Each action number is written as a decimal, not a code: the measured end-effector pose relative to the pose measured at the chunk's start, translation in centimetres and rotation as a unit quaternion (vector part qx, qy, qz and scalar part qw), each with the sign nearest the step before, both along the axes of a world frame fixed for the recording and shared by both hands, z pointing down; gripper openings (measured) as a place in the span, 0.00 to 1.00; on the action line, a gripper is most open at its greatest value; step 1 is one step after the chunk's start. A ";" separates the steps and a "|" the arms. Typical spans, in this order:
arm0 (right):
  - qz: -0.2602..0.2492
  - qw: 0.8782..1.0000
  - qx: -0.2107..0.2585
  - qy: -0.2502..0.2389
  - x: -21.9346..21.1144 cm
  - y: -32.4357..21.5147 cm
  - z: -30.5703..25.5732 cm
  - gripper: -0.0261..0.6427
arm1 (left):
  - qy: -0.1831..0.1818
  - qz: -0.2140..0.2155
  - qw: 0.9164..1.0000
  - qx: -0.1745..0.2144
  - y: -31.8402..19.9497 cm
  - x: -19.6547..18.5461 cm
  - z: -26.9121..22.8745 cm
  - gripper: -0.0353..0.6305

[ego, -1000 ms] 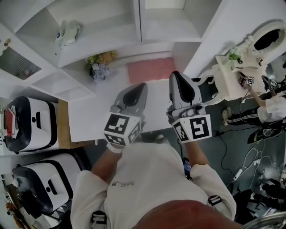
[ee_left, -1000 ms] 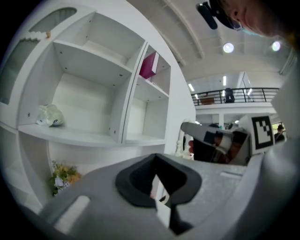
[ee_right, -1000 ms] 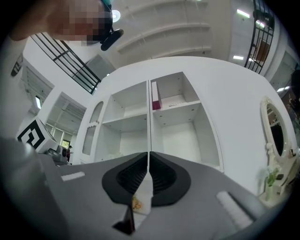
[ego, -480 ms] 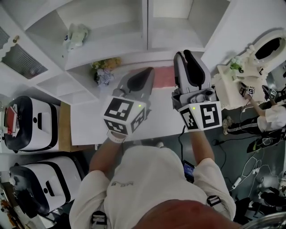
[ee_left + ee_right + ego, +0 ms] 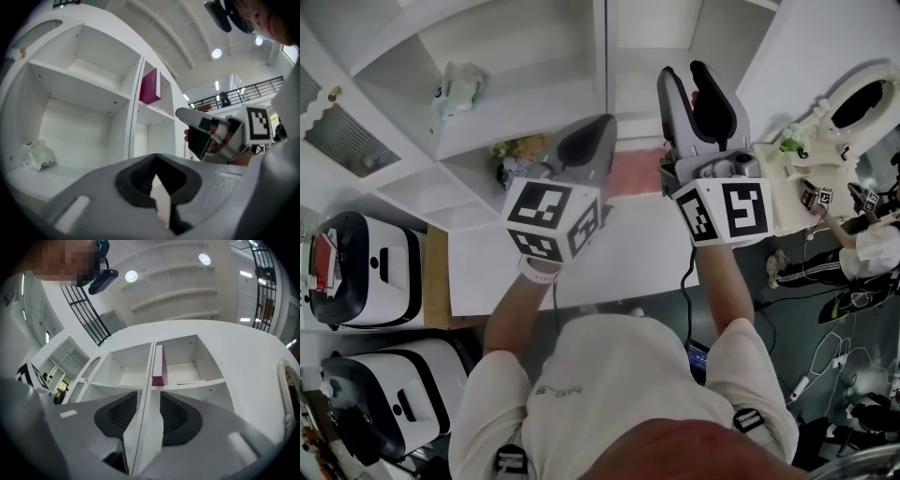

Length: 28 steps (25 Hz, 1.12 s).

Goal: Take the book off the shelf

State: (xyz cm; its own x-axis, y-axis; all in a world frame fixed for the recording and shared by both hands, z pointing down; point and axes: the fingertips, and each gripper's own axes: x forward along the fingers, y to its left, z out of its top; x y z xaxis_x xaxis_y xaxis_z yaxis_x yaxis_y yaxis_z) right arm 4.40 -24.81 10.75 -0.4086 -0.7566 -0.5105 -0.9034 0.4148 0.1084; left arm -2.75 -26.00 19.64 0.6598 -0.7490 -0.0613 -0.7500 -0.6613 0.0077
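White shelf (image 5: 202, 382); magenta book (image 5: 159, 378) upright in upper compartment.

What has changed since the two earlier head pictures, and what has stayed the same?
Both grippers moved up toward the upper compartments of the shelf. The left gripper has its jaws together. The right gripper has just been opening its jaws, which stand apart with nothing between them. Nothing was grasped, and the book is not yet reached. The flowers and the white bundle stayed in place.
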 end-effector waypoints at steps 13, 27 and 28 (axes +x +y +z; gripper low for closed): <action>0.050 0.993 0.103 -0.010 -1.4 -3.4 -6.1 0.36 | -0.003 -0.003 1.000 0.018 -1.2 -0.2 -1.4 0.06; 0.057 0.983 0.169 -0.051 -1.0 -7.6 -8.5 0.39 | -0.001 -0.035 0.999 0.004 -3.7 -3.2 -0.3 0.06; 0.057 0.982 0.171 -0.051 -1.1 -7.9 -8.6 0.40 | -0.001 -0.035 0.999 0.004 -3.9 -3.3 -0.3 0.06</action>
